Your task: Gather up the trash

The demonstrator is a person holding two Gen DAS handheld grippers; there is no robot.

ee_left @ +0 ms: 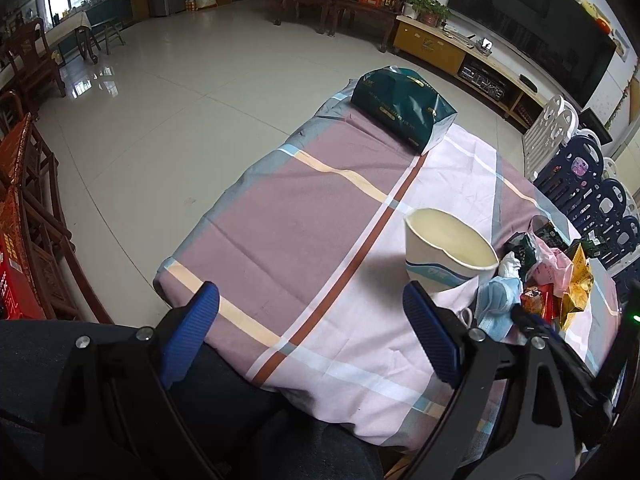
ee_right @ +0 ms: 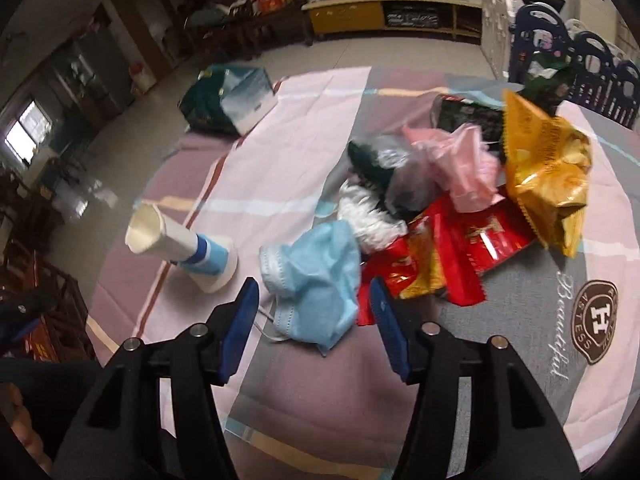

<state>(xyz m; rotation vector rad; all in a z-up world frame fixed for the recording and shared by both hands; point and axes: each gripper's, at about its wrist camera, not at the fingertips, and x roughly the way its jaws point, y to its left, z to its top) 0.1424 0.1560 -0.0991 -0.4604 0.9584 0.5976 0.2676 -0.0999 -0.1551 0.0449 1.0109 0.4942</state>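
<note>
A pile of trash lies on a cloth-covered table: a blue face mask, a red wrapper, a gold snack bag, a pink plastic bag and a dark wrapper. A paper cup lies on its side left of the pile; it also shows in the left wrist view. My right gripper is open, its jaws either side of the mask's near edge. My left gripper is open and empty, its right finger just before the cup.
A dark green paper bag lies at the table's far end, also in the right wrist view. Plastic fence panels stand to the right. Wooden chairs stand on the left beside the tiled floor.
</note>
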